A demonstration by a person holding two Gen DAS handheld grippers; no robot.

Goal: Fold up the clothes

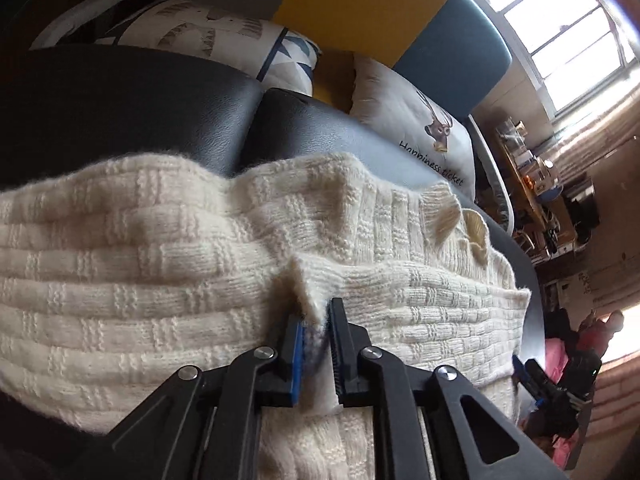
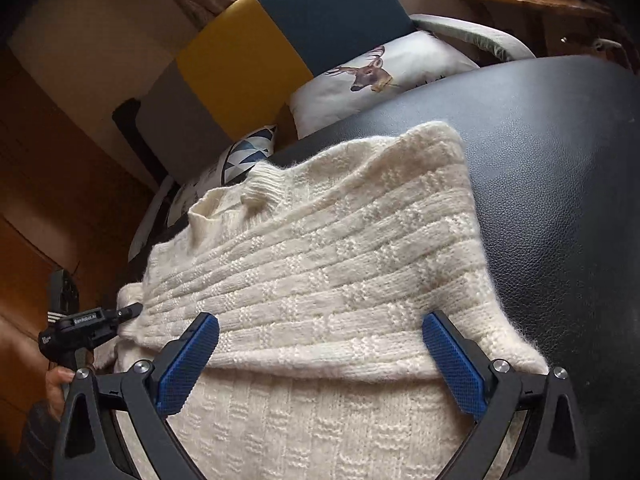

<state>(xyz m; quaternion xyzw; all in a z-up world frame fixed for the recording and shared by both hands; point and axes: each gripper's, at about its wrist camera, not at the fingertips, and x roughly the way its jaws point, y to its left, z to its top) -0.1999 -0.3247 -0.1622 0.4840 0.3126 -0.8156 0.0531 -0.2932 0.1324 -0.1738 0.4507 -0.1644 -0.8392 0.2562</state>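
Right now my left gripper [image 1: 316, 330] has a small ridge of the cream knit sweater [image 1: 200, 248] between its jaws. They stand only narrowly apart, and I cannot tell whether the pads press the wool or have let it go. My right gripper [image 2: 320, 356] is spread wide, hovering just above the near folded edge and pinching nothing.

The sweater lies across the black leather seat [image 2: 560, 152], already doubled over on itself, with a lower layer running toward me beneath the fold. Its ribbed collar [image 2: 262, 188] sits at the far left in the right wrist view. Beyond it are a deer cushion [image 2: 380, 68] and a triangle-patterned cushion [image 2: 244, 152].

I judge that the fold has just been laid and the step in hand is letting go cleanly. To do it well:

1. I would open the left jaws fully before pulling back, because this fuzzy knit snags on the ribbed pads.
2. I would back out along the fingers, not sideways, so the ridge drops flat.
3. I would keep the right gripper clear of the top layer until I choose the next corner.
4. I would smooth the puckered spot if it stays raised.
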